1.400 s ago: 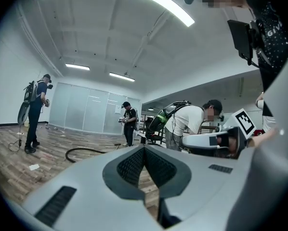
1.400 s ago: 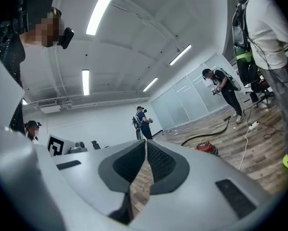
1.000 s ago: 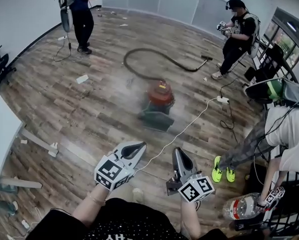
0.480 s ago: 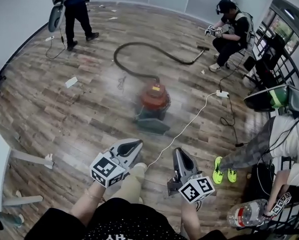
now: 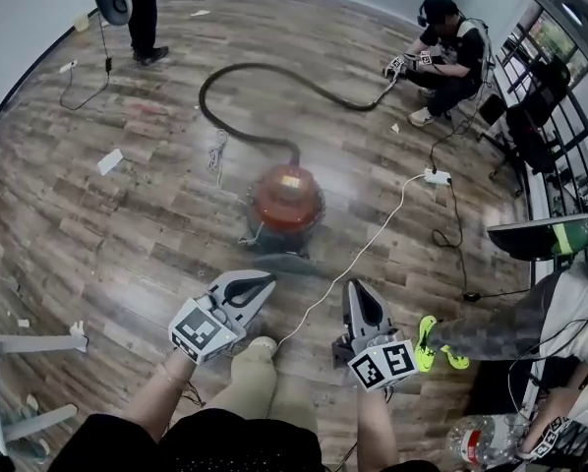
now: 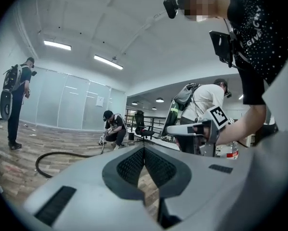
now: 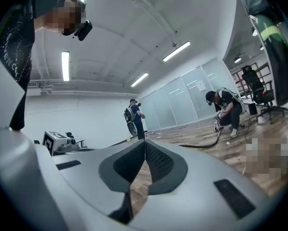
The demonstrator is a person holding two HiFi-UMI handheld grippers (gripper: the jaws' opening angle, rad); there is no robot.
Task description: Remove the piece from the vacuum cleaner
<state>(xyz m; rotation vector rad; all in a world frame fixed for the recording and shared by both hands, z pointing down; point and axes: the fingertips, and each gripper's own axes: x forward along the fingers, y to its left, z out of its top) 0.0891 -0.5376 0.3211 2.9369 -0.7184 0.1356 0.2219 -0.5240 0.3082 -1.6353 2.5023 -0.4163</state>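
Note:
A red canister vacuum cleaner stands on the wooden floor in the head view, just ahead of both grippers. Its black hose loops away to a crouching person at the far right, whose grippers are at the hose end; the hose also shows in the left gripper view. My left gripper hangs shut and empty, short of the vacuum's near side. My right gripper is beside it, also shut with nothing between its jaws. In both gripper views the jaws meet at the tips.
A white power cable runs from a socket strip across the floor between my grippers. Another person stands far left. A seated person's yellow shoes are right of my right gripper. A plastic bottle lies bottom right.
The view has advanced toward the vacuum cleaner, which now sits closer to both grippers. The far-right person has crouched down to the hose end. Both grippers stay shut.

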